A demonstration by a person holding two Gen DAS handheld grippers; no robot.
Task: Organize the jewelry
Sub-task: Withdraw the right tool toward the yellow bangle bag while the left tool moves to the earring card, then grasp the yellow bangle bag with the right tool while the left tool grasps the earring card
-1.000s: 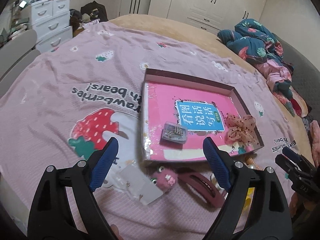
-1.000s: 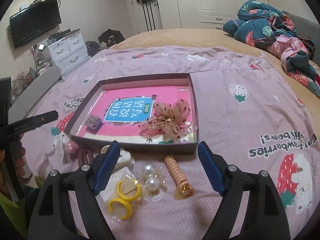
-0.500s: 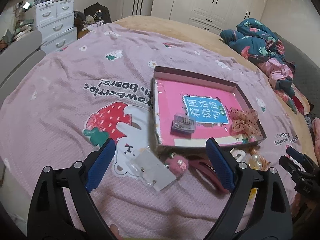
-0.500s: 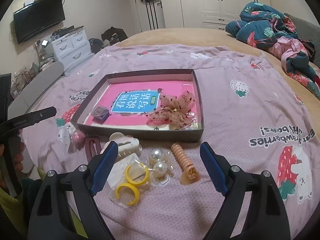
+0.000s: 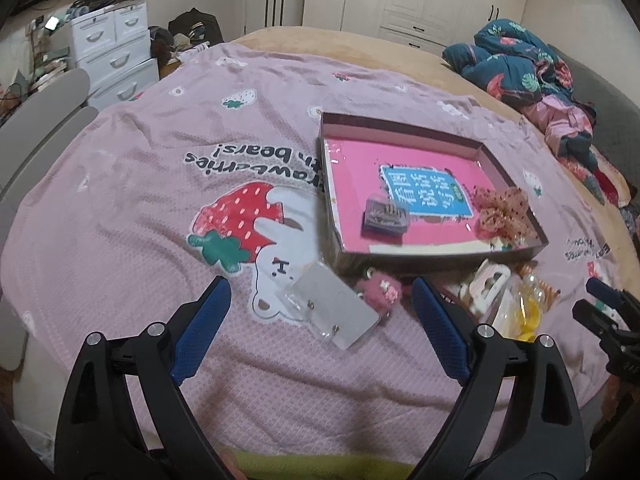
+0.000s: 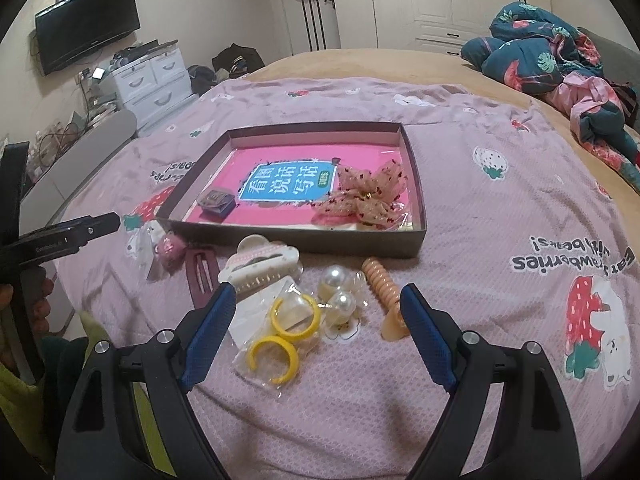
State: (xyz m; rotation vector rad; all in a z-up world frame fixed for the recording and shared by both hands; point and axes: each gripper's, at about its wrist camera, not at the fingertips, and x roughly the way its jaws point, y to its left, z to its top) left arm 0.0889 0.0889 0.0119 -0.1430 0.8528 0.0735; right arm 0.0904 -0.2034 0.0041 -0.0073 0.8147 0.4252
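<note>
Jewelry pieces lie loose on a pink strawberry-print blanket (image 5: pixel 132 168), along the near wall of a shallow dark box (image 5: pixel 506 172).

Left wrist view: left gripper (image 5: pixel 320 312) stands with jaws wide, nothing between the pads; its jaws have just been opening. Directly ahead at 12 o'clock lies an earring card in a clear sleeve (image 5: pixel 334 308), flat on the blanket. At 1 o'clock, just beside the card, a pink fuzzy clip (image 5: pixel 380 290). Box beyond, 1 o'clock; inside it a small clear case (image 5: pixel 386 216) and a dotted mesh bow (image 5: pixel 502 212) on a pink book cover (image 5: pixel 352 176). Right gripper's tips enter at 3 o'clock.

Right wrist view: right gripper (image 6: pixel 316 312) has its jaws spread apart, empty; they have just been opening. Between the pads, on the blanket: yellow hoop earrings (image 6: pixel 280 336) in a clear bag, and pearl balls (image 6: pixel 338 292) just beside them at 12 o'clock. A peach spiral hair tie (image 6: pixel 384 286) touches the right finger (image 6: pixel 424 336). A white claw clip (image 6: pixel 260 264) lies at 11 o'clock, a maroon snap clip (image 6: pixel 200 276) next to it at 10 o'clock. Box at 12 o'clock, beyond.
</note>
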